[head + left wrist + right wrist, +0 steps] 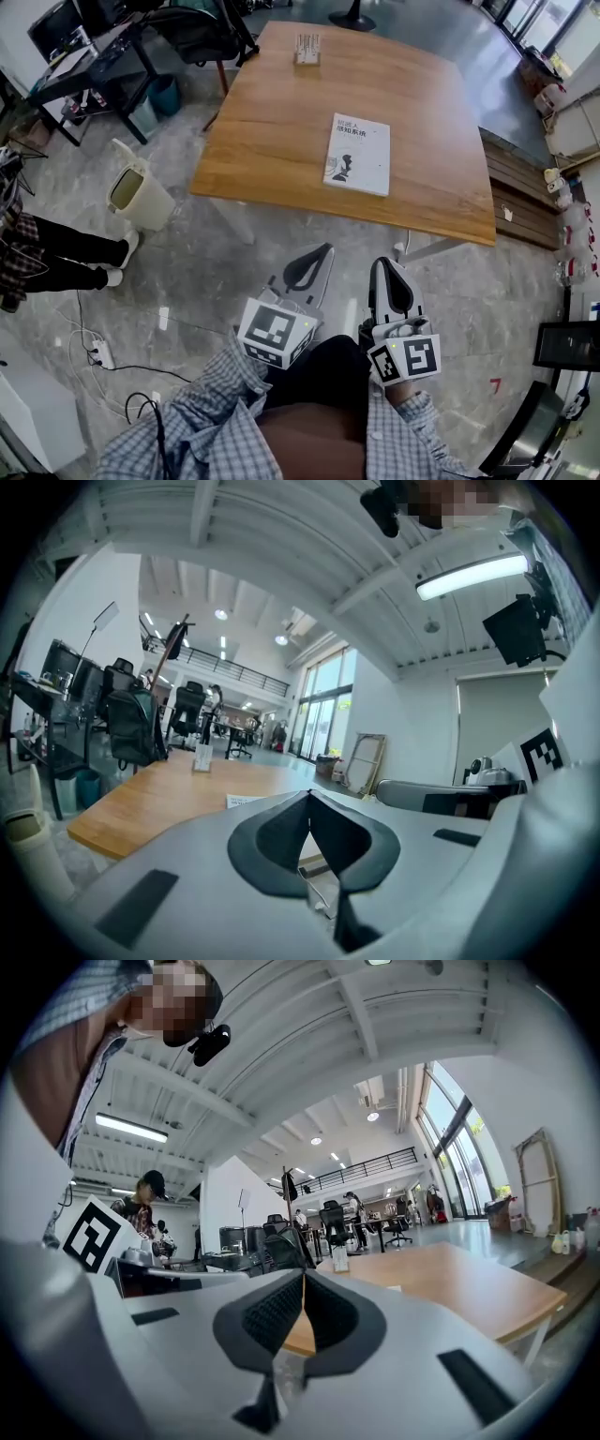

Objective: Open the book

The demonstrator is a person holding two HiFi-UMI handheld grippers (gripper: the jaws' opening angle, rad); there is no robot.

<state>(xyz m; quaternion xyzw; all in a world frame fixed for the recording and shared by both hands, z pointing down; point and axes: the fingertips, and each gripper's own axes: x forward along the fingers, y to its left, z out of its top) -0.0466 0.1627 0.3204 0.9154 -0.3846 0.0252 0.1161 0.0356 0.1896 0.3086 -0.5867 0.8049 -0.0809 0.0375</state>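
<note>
Underfoot, the grey stone floor takes up most of the head view, with an open stretch between the person and the near edge of the wooden bench. That bench sits skewed, its near-left corner jutting toward a pale bin that stands on the floor just off that corner. A dark wooden ledge runs close along the bench's right side, so room is tighter there. At the far left another person's legs stand well clear of the bench, and a power strip with its cable lies on the floor nearer the left tongs.

Both tongs hang over the floor, short of the bench's near edge and side by side. The left tongs are pressed together at the tips with nothing between them, as the left gripper view shows. The right tongs are likewise pressed together and empty.

A book lies flat and closed on the near-right part of the bench, wholly on the wood, with bare wood on all sides. Its cover is white, with dark print at the top and what may be a small dark figure lower left; the print is too small to read. A small stand sits at the far edge.
</note>
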